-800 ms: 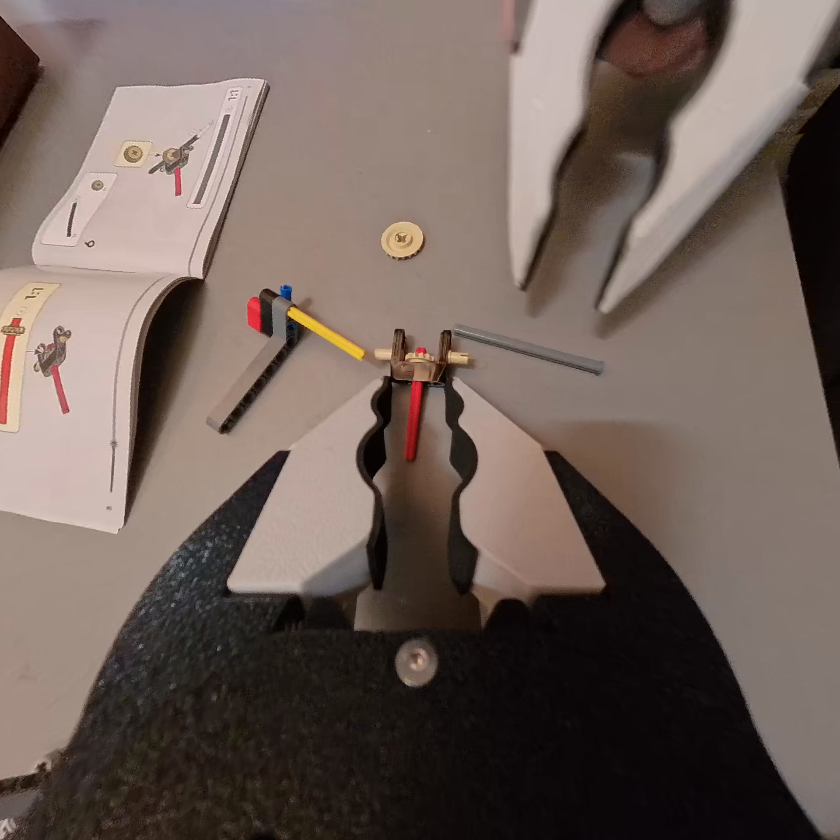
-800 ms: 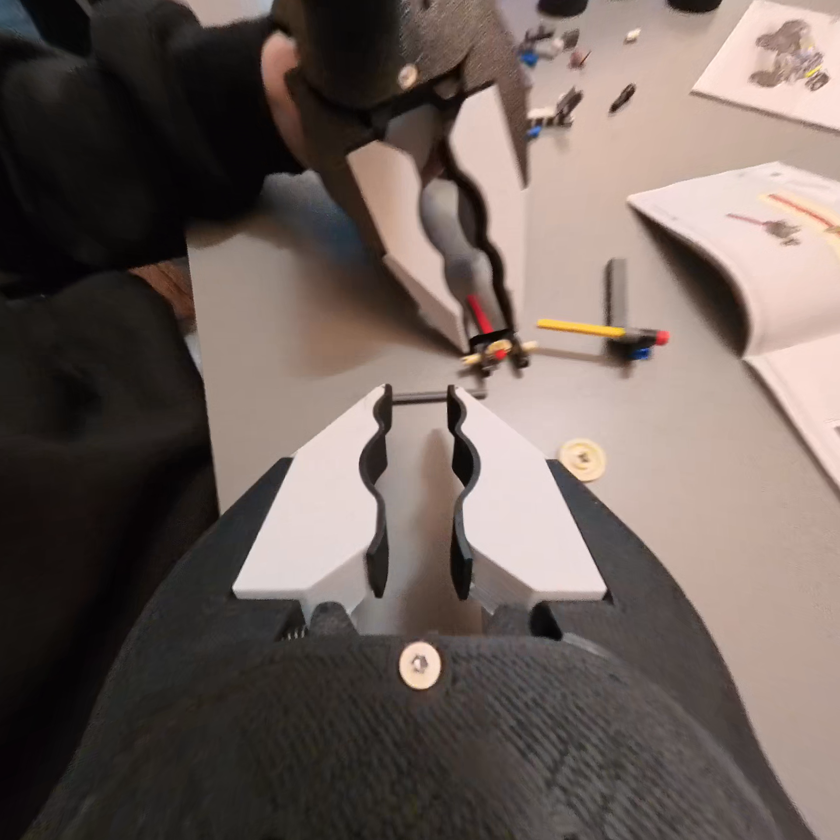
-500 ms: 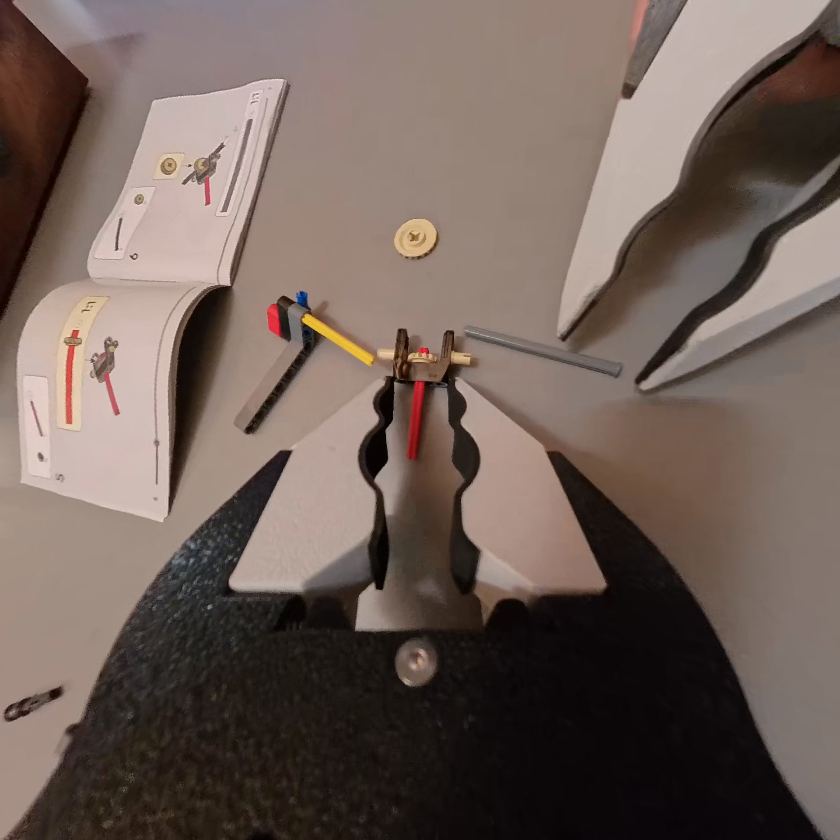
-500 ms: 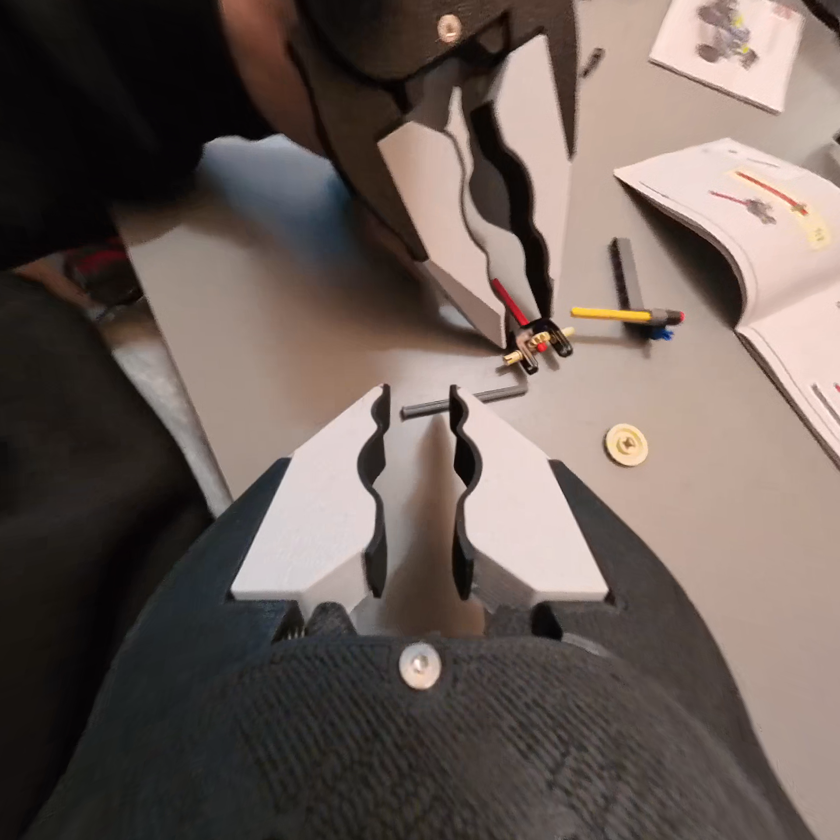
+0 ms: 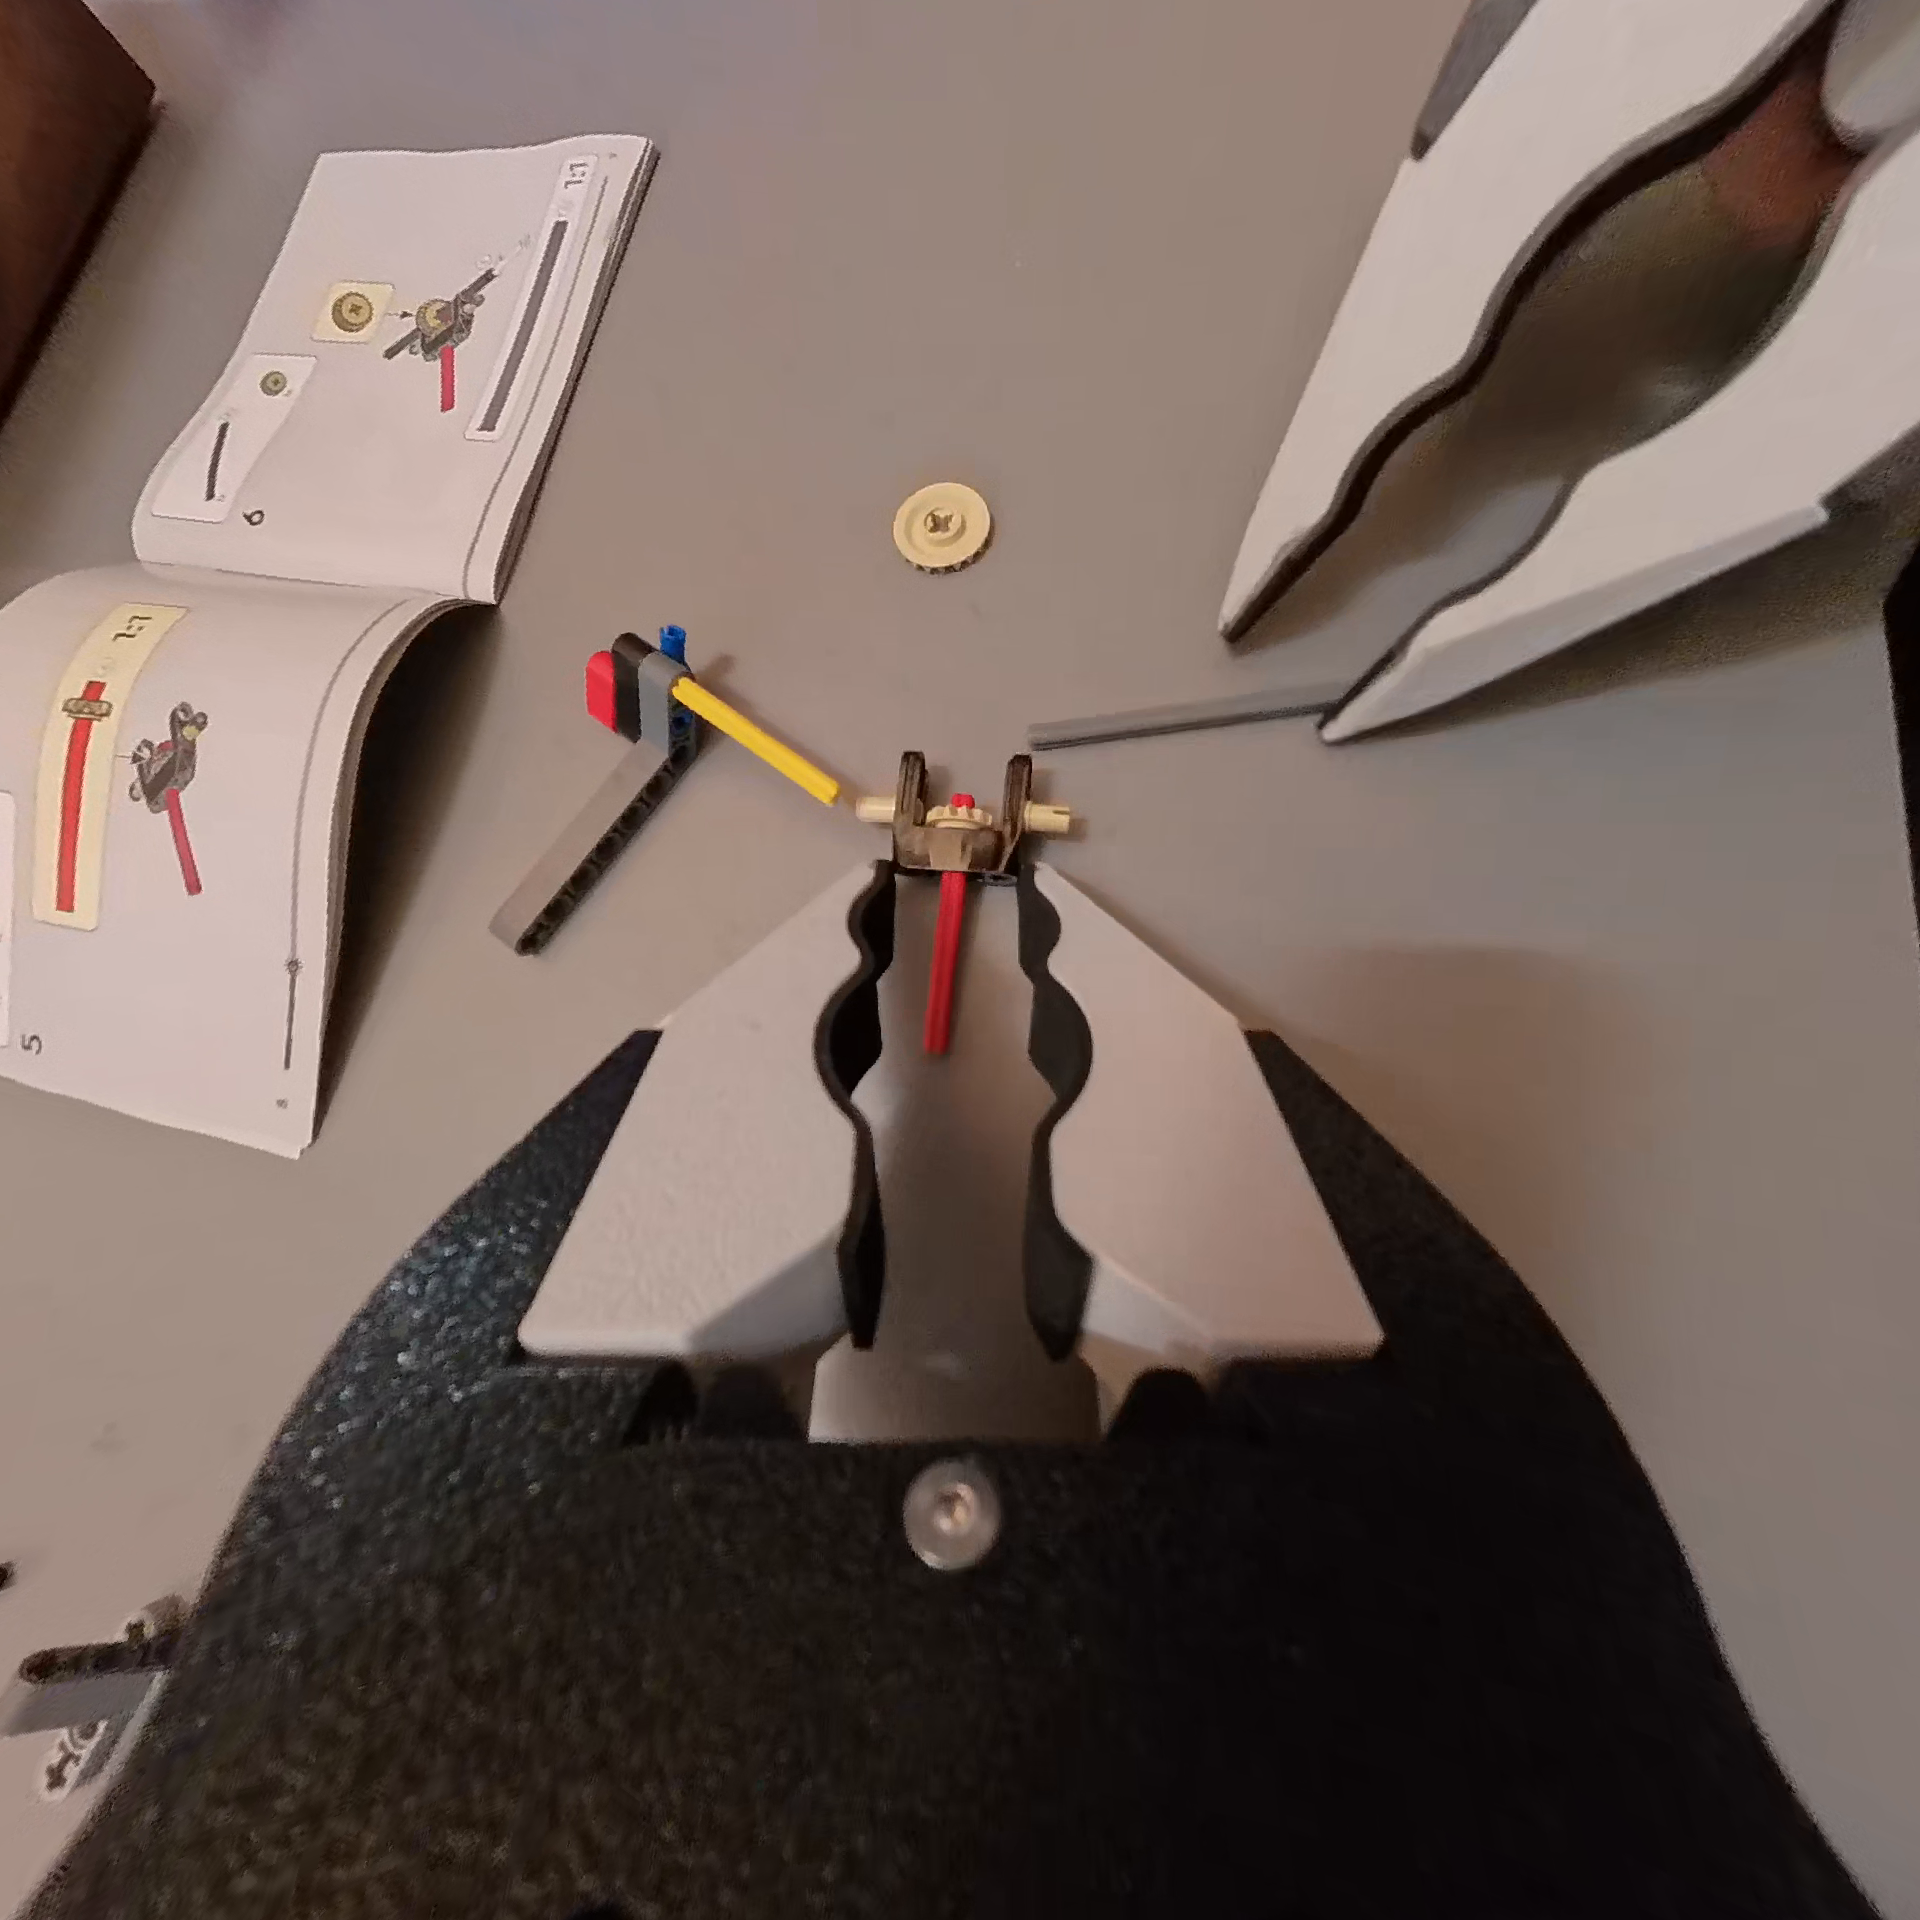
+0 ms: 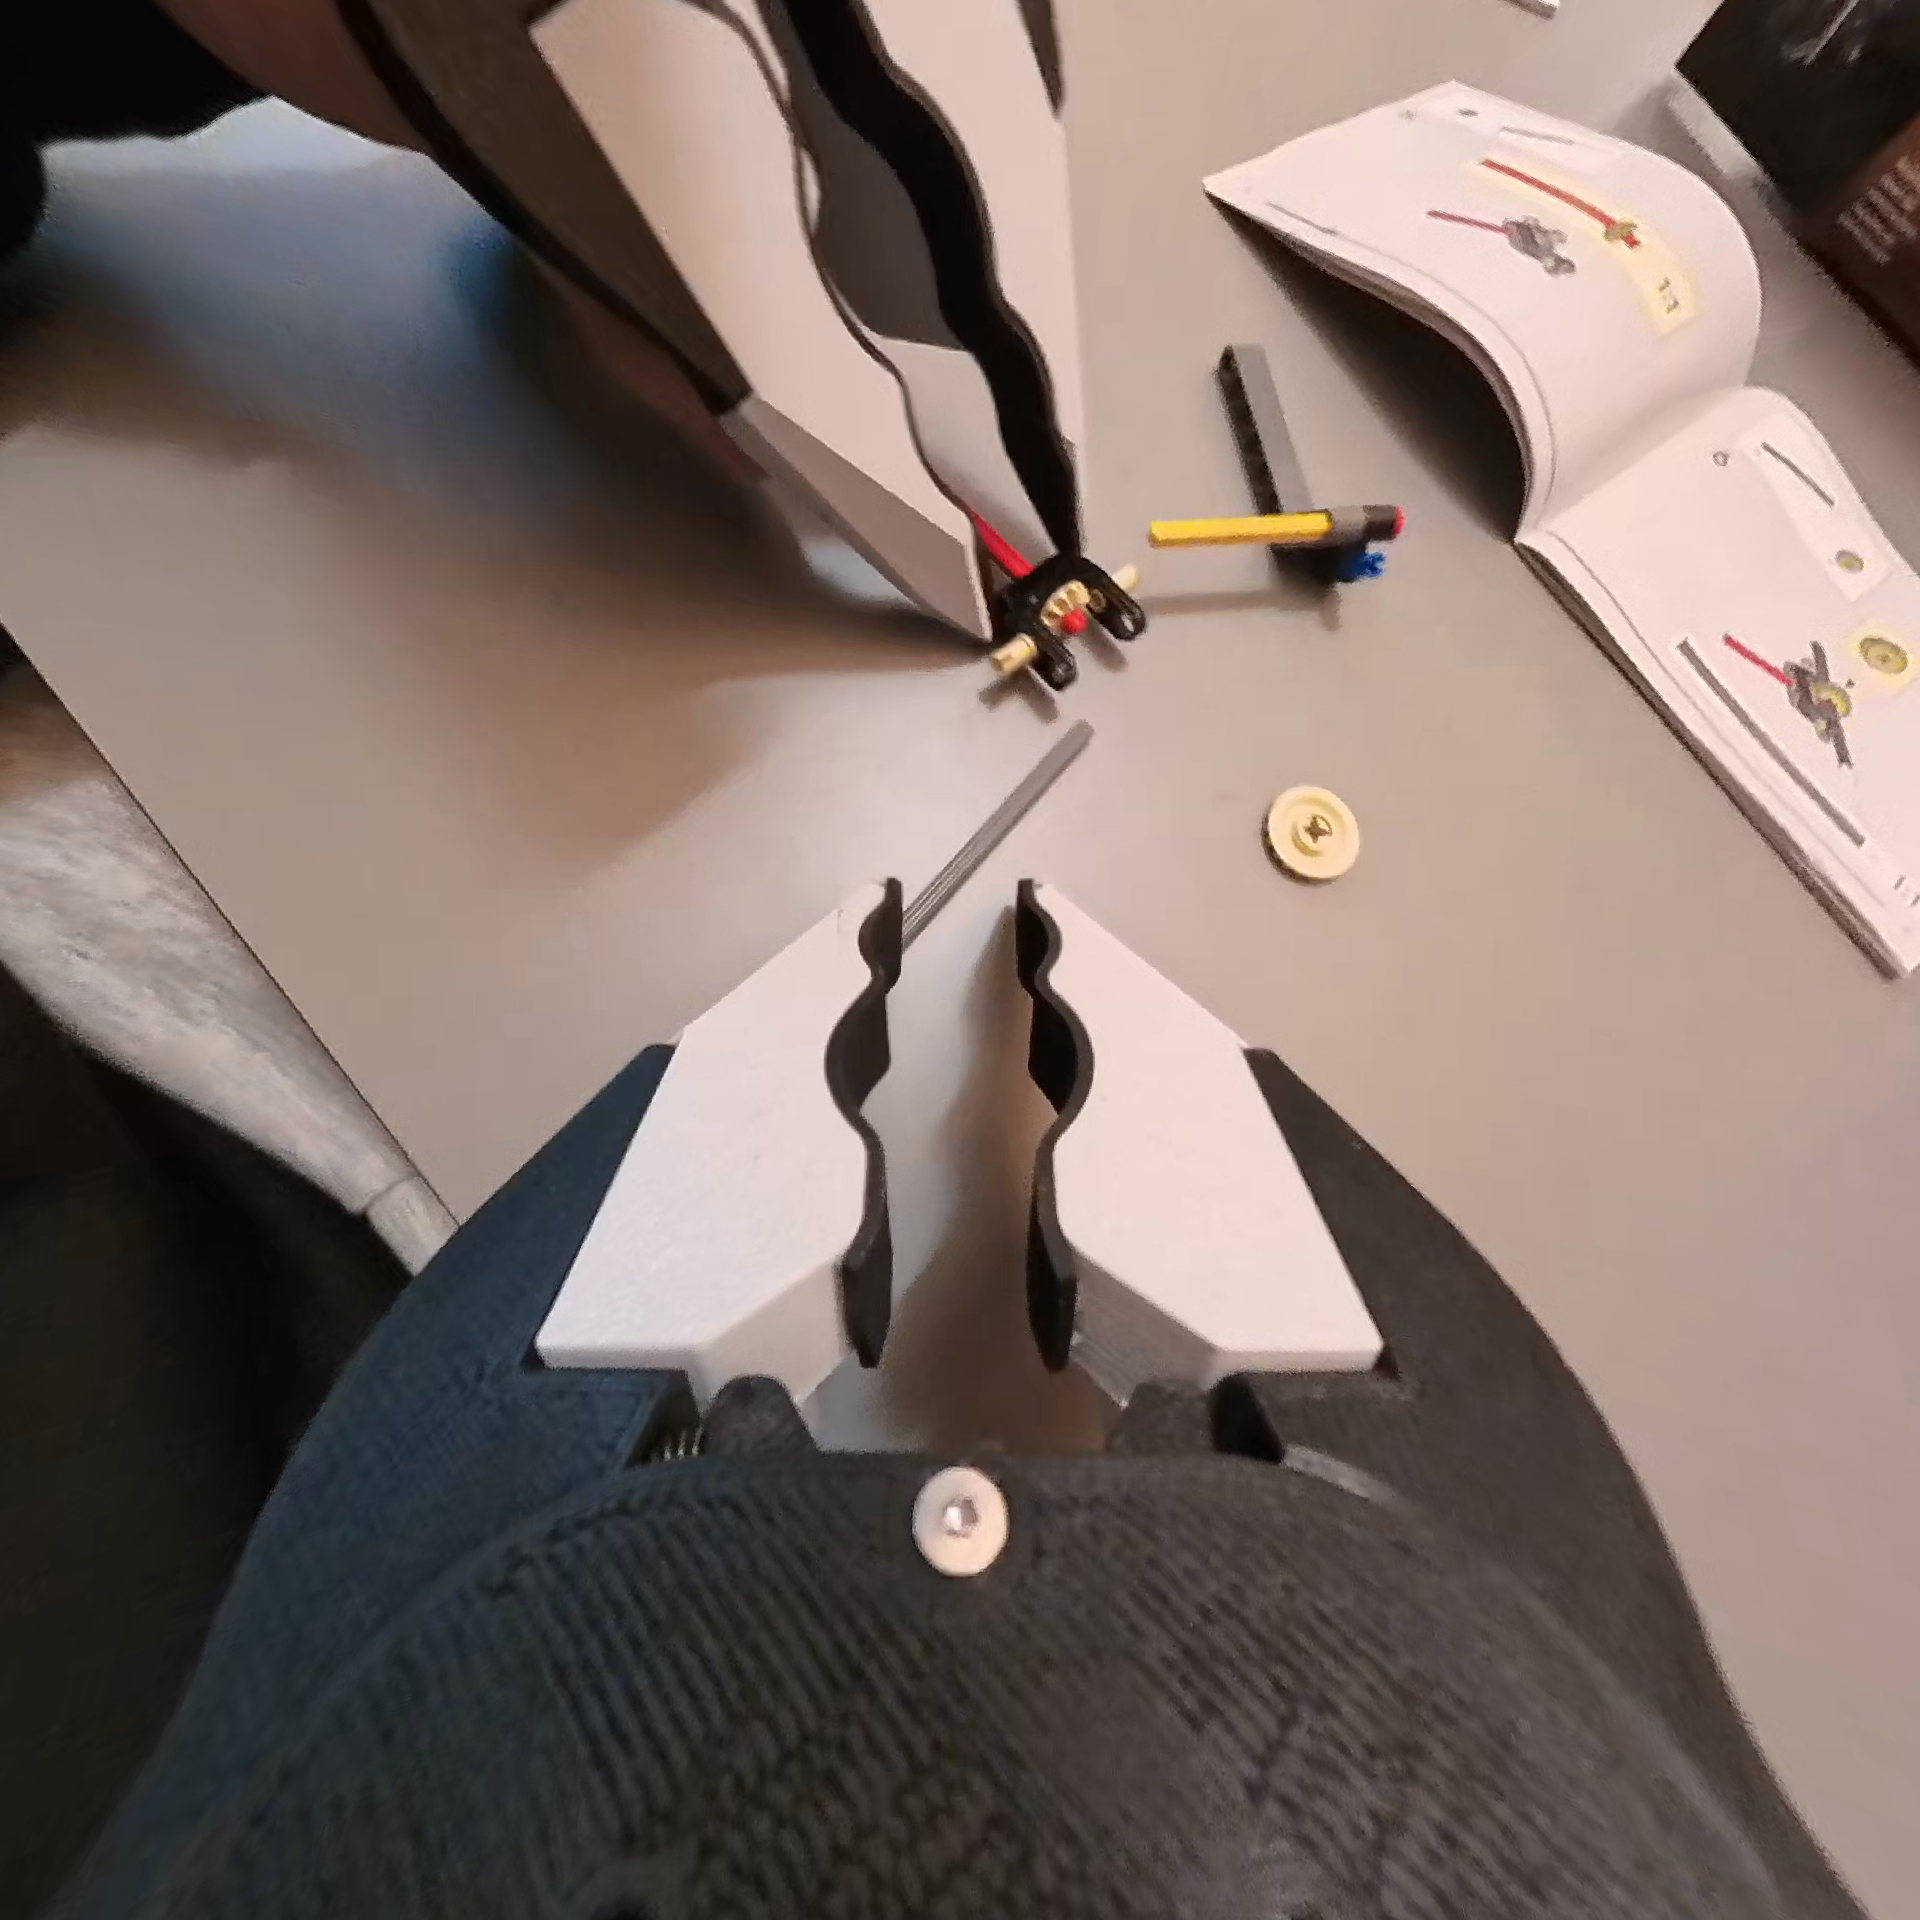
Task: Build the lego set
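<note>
My left gripper (image 5: 951, 878) is shut on a small black assembly (image 5: 961, 821) with a red axle, a tan gear and tan pins, and holds it low over the grey table (image 5: 1039, 260). The assembly also shows in the right wrist view (image 6: 1070, 613). A long grey axle (image 5: 1174, 720) lies on the table to its right. My right gripper (image 6: 954, 894) is open, and the near end of the grey axle (image 6: 997, 821) lies between its tips, close to the left finger. A tan gear disc (image 5: 942, 527) lies loose farther out.
A grey beam with a yellow axle and red and blue pieces (image 5: 644, 717) lies left of the assembly. An open instruction booklet (image 5: 312, 520) lies at the left. The right gripper (image 5: 1283, 681) fills the upper right. The table edge (image 6: 208, 904) runs near the person's dark clothing. The grippers' ends are close to 7 cm from one another. From the right gripper's tips to the tan gear disc (image 5: 942, 527) is close to 6 cm. It turns up in the right wrist view (image 6: 1310, 829) as well.
My right gripper has swung round and come down, so the grey axle now points into its open tips instead of lying across them. My left gripper keeps its hold on the assembly.
</note>
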Motion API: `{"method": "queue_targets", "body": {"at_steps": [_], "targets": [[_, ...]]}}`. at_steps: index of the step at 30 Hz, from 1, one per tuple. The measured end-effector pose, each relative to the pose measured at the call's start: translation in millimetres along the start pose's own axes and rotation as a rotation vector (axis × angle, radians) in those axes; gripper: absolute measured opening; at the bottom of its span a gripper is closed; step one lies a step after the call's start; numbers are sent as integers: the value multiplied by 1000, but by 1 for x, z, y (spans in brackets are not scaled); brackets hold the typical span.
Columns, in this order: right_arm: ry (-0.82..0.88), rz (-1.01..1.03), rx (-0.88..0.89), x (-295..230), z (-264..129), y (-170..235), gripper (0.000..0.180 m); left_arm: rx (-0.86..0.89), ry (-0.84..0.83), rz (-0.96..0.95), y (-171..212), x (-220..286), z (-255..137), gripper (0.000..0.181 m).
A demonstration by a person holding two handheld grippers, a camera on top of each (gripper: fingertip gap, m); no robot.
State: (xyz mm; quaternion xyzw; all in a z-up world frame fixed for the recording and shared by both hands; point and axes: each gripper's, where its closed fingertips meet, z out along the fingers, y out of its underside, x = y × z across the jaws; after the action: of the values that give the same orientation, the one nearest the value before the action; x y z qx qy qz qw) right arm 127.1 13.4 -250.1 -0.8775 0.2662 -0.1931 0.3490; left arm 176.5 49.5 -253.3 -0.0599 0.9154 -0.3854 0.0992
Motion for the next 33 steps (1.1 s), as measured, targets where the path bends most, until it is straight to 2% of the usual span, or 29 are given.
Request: {"method": "queue_targets", "body": {"at_steps": [8, 11, 16, 20, 24, 27, 33], "targets": [[10, 35, 45, 9, 4, -1, 16, -74, -82, 4, 0, -3, 0, 22], [-21, 28, 41, 4, 6, -2, 4, -95, -127, -11, 1, -6, -1, 22], [-6, 37, 37, 9, 5, 0, 3, -94, -164, -39, 0, -8, 0, 22], [88, -3, 30, 23, 5, 2, 2, -98, -204, -69, 0, -8, 0, 22], [111, -35, 51, 25, 5, -2, 3, -94, -259, -127, -1, -8, 1, 21], [106, -13, 104, 27, 3, -11, 3, -96, -286, -160, -1, -9, 1, 21], [98, -23, 58, 29, 10, -7, 3, -99, -282, -203, -1, -8, 2, 22]]}}
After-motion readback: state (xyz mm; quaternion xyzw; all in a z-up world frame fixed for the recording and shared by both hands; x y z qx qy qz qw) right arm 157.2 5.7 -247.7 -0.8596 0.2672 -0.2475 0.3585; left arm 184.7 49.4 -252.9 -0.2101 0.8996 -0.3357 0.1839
